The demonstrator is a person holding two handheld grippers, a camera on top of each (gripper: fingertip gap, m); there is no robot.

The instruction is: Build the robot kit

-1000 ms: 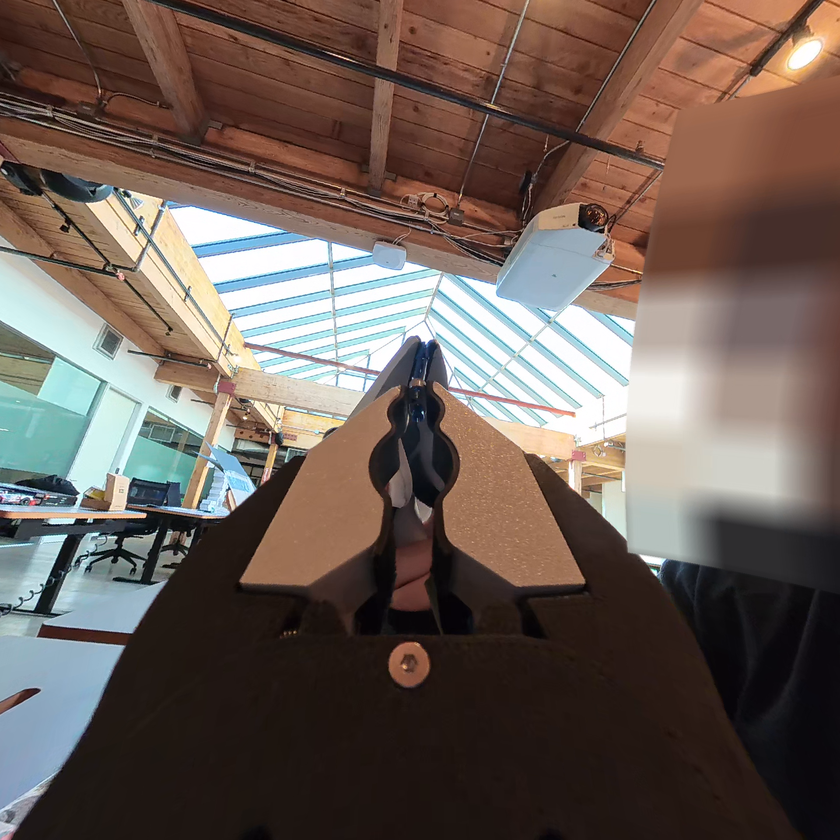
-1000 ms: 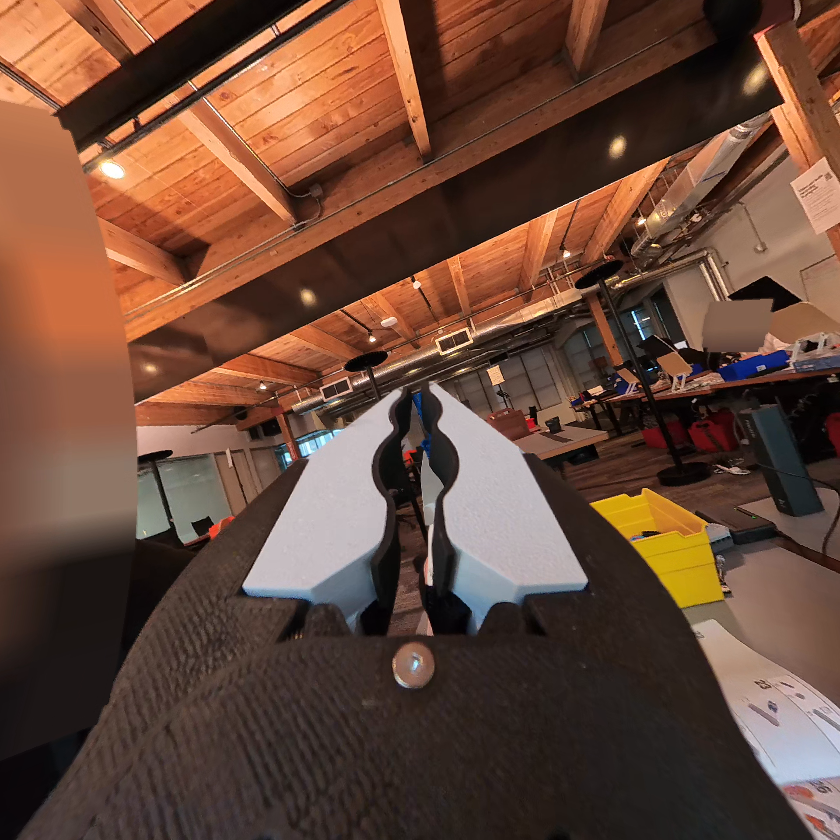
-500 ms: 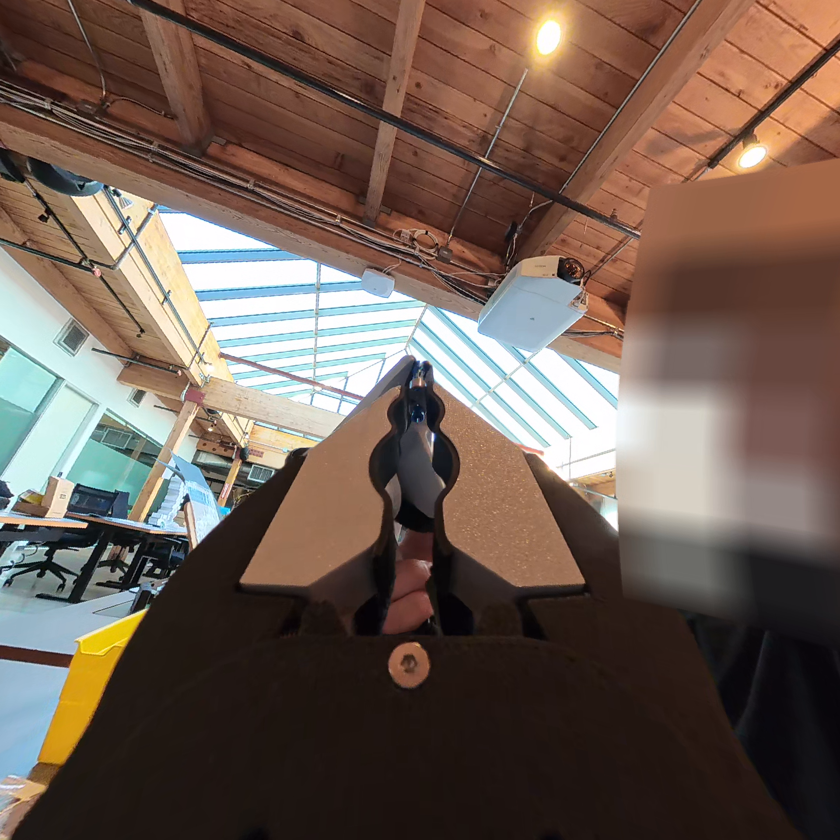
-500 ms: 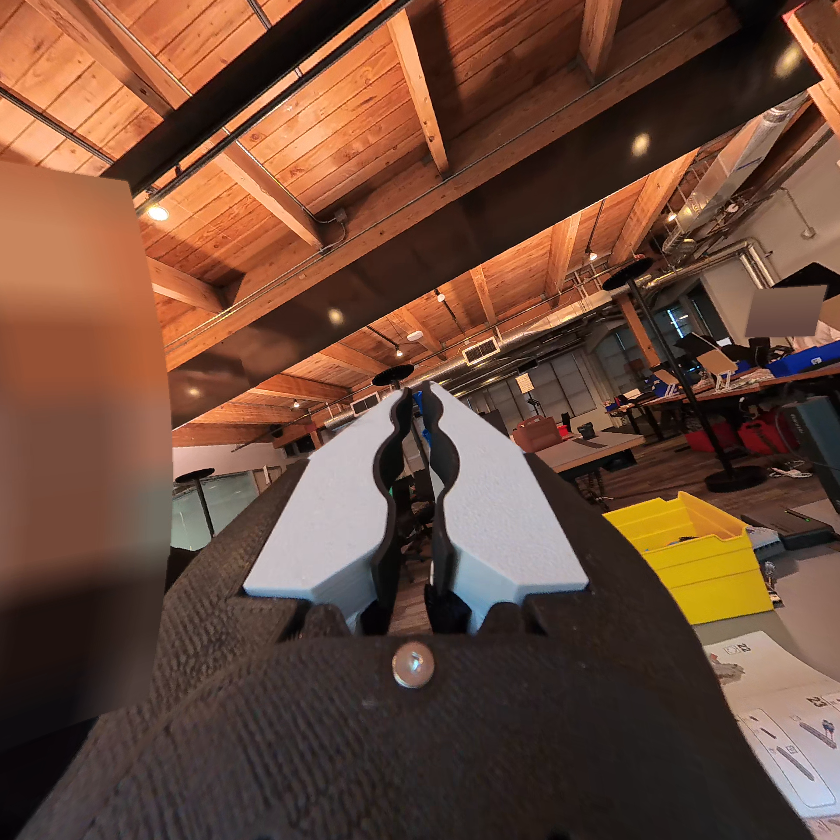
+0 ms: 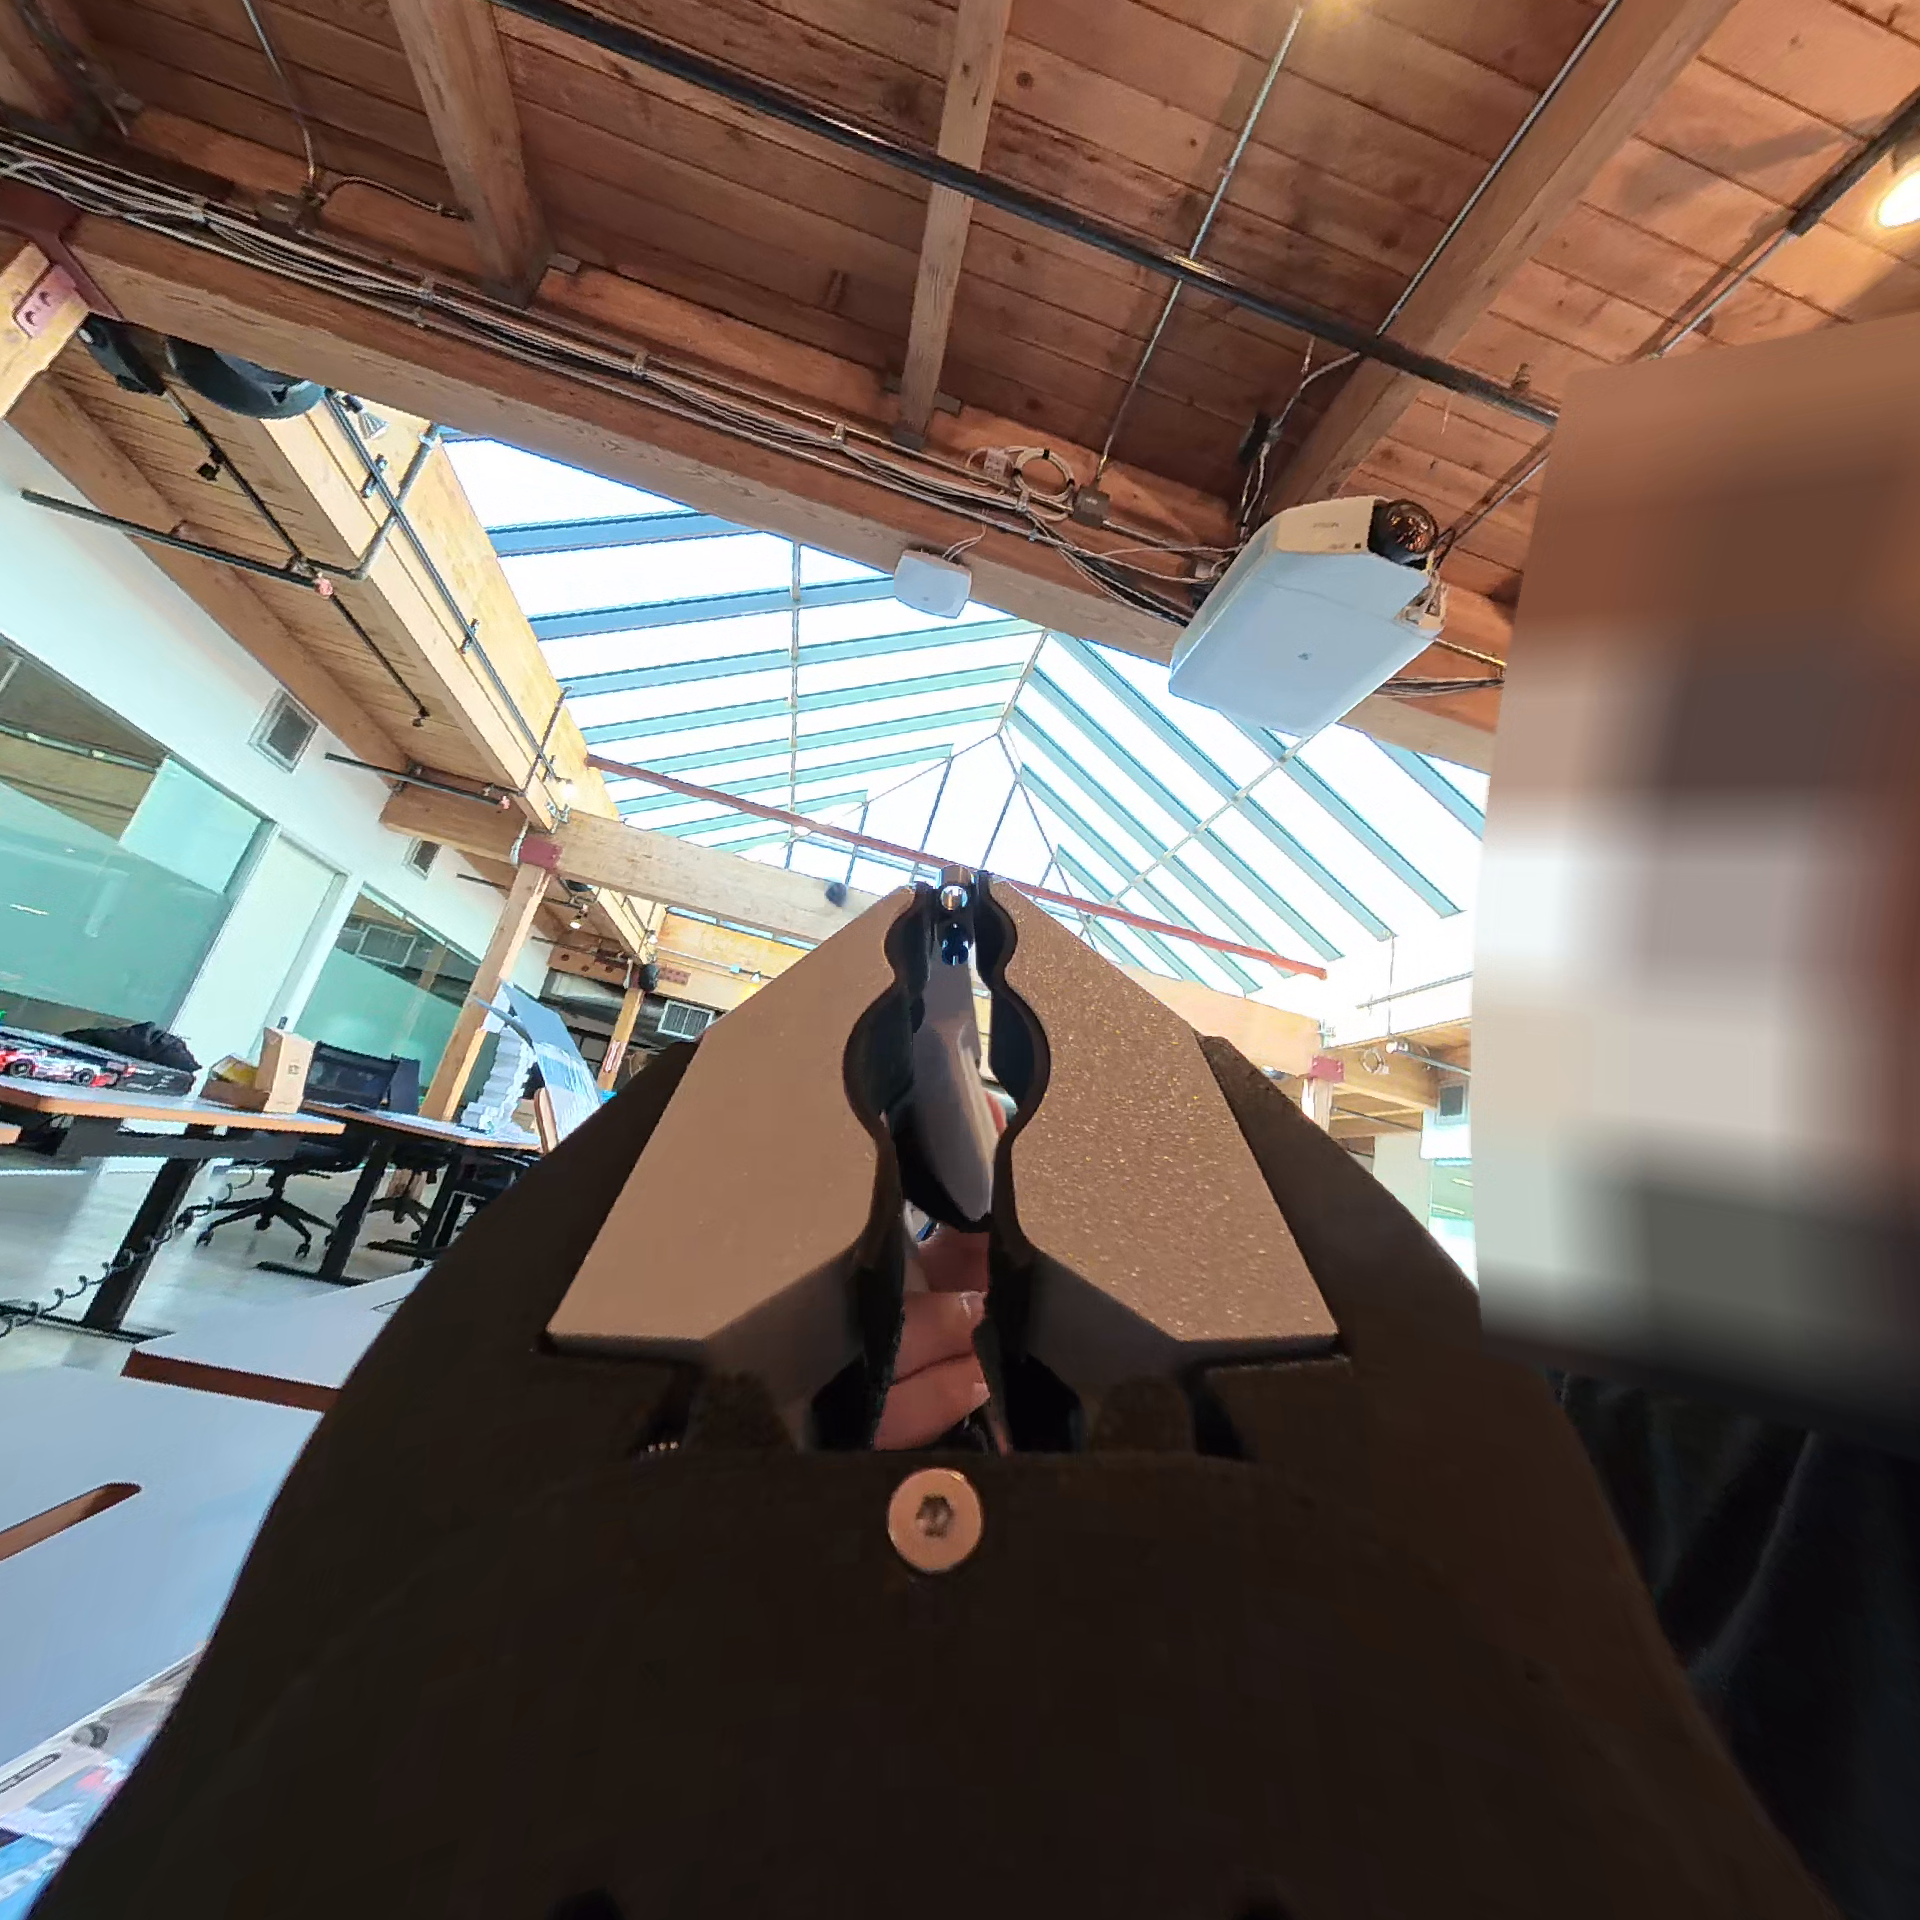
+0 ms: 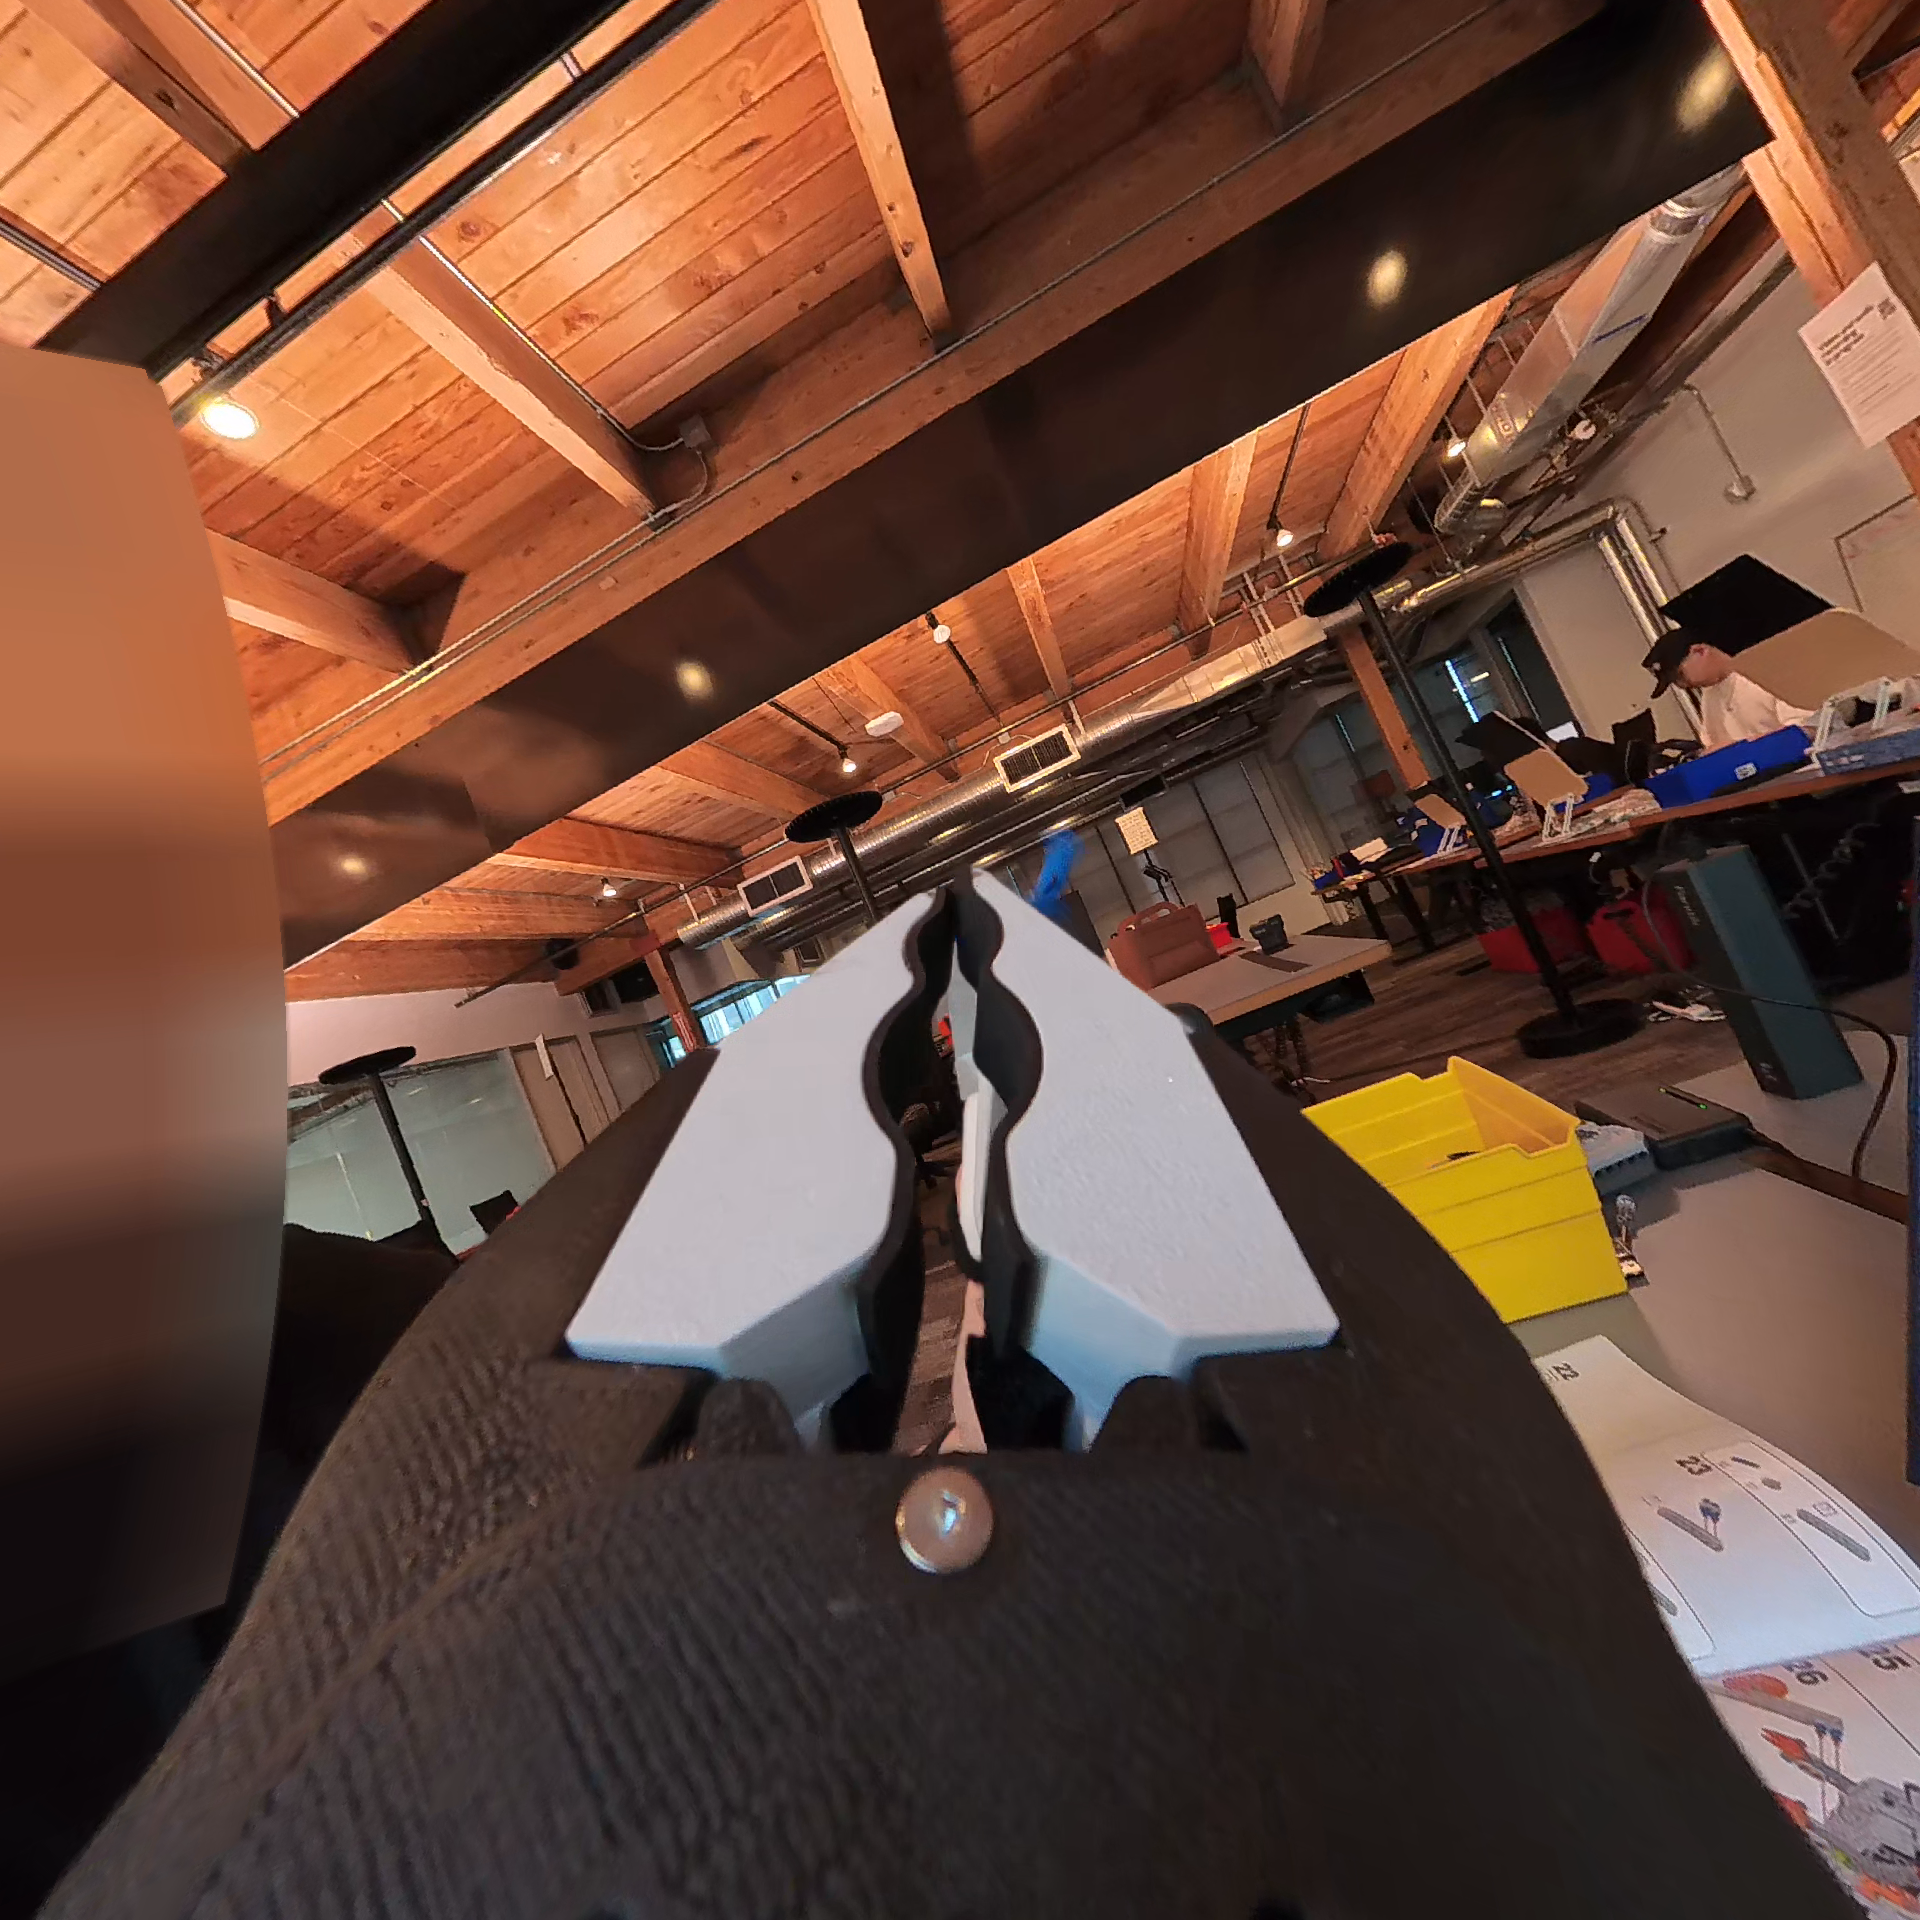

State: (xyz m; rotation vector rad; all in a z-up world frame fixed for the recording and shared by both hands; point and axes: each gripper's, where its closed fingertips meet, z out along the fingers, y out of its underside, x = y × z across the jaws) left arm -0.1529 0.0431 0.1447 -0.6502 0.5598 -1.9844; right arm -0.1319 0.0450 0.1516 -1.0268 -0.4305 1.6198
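Left wrist view: the left tool (image 5: pixel 954 914), tilted steeply up toward the skylight (image 5: pixel 935 727), is clamped on a slim grey piece (image 5: pixel 951 1081) with a dark-blue pin; so narrow a bite could let it twist out.

Right wrist view: the right tool (image 6: pixel 961 904), angled up over the counter (image 6: pixel 1766 1236) beside the yellow bin (image 6: pixel 1475 1174), pinches a thin pale piece (image 6: pixel 975 1143), which could likewise slip.

Left gripper (image 5: pixel 954 902) tilted up toward ceiling; open air ahead. Projector (image 5: pixel 1299 634) hangs high to right of it, beams (image 5: pixel 945 218) higher, both well apart from tips. Person's dark sleeve (image 5: pixel 1766 1558) close on right side. Counter (image 5: pixel 156 1455) low on left.

Right gripper (image 6: pixel 961 896) also tilted up, air ahead open. Yellow bins (image 6: pixel 1475 1174) stand on counter (image 6: pixel 1766 1247) low right, booklet (image 6: pixel 1714 1507) beside them. Lamp pole (image 6: pixel 1455 790) farther right.
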